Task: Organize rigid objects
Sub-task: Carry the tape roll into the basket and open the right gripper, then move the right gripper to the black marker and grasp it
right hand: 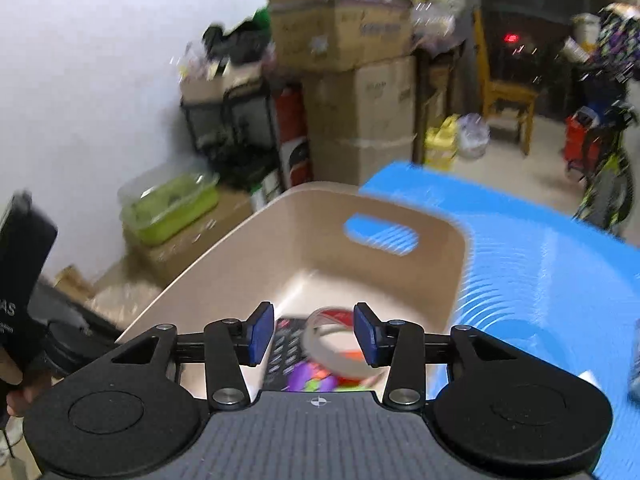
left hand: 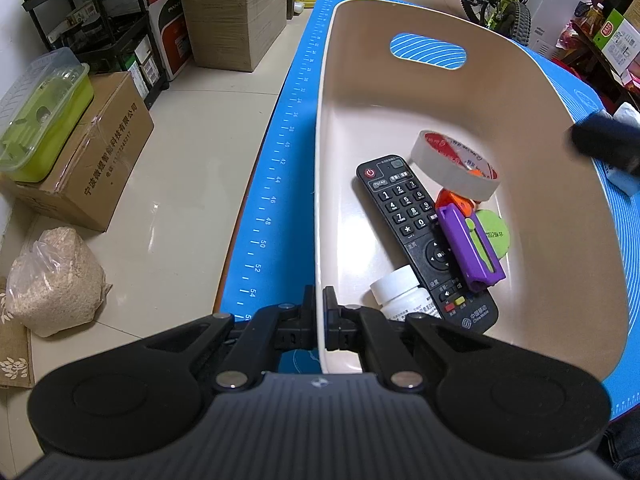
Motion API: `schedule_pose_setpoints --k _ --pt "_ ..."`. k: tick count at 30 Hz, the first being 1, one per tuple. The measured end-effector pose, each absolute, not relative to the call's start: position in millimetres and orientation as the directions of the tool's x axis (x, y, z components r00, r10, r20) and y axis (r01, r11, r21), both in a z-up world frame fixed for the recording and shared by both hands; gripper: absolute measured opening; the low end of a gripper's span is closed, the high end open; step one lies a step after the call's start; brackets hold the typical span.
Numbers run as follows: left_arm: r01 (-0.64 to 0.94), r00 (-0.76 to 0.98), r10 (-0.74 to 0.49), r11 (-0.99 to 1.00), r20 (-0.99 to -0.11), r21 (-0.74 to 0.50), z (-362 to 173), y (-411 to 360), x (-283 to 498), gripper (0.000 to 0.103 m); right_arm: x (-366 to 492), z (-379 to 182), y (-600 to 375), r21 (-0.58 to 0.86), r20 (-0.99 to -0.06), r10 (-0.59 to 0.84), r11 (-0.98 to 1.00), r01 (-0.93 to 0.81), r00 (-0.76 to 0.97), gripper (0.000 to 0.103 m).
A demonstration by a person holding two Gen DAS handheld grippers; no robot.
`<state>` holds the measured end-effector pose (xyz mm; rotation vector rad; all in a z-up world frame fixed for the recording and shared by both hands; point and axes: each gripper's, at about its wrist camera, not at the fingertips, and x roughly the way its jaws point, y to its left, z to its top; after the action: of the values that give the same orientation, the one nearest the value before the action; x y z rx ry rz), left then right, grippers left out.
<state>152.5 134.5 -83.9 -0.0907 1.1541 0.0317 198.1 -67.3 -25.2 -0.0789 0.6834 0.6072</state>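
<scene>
A beige bin [left hand: 400, 92] with a handle slot stands on a blue mat [left hand: 272, 184]. Inside lie a black remote [left hand: 412, 220], a white tape roll [left hand: 456, 168] tilted on an orange piece [left hand: 452, 200], a purple clip-like item [left hand: 468, 248], a green disc [left hand: 494, 236] and a white bottle [left hand: 396, 288]. My left gripper [left hand: 320, 304] is shut on the bin's near rim. My right gripper [right hand: 314, 334] hovers open over the bin [right hand: 320, 232]; the tape roll [right hand: 340, 372] lies below its blue pads, not touched. In the left wrist view the right gripper [left hand: 604, 142] is a dark blur beyond the bin's right wall.
Beside the table's left edge the floor holds cardboard boxes [left hand: 92, 160], a green lidded container [left hand: 44, 120], a bag of grain [left hand: 56, 280] and a black rack [left hand: 100, 20]. A bicycle [left hand: 500, 4] stands at the back right. The blue mat [right hand: 540, 280] extends right of the bin.
</scene>
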Motion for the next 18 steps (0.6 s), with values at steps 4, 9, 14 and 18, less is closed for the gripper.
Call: schedule_pose_setpoints --k 4,9,14,18 --pt "-0.072 0.405 -0.021 0.996 -0.914 -0.054 -84 134 152 0.004 204 -11 -103 0.102 -0.565 0.451 0.869 -0.484 0.691 0.056" --pt "-0.071 0.405 -0.021 0.996 -0.914 -0.054 -84 134 152 0.004 224 -16 -144 0.101 -0.555 0.358 0.925 -0.366 0.751 0.056" --pt "-0.067 0.404 -0.02 0.996 -0.915 -0.051 -85 132 153 0.004 245 -49 -168 0.121 -0.605 0.303 0.949 -0.291 0.736 0.056" --pt "-0.067 0.404 -0.019 0.996 -0.915 -0.05 -85 132 153 0.004 259 -84 -168 0.112 -0.657 0.277 0.956 -0.272 0.701 0.056"
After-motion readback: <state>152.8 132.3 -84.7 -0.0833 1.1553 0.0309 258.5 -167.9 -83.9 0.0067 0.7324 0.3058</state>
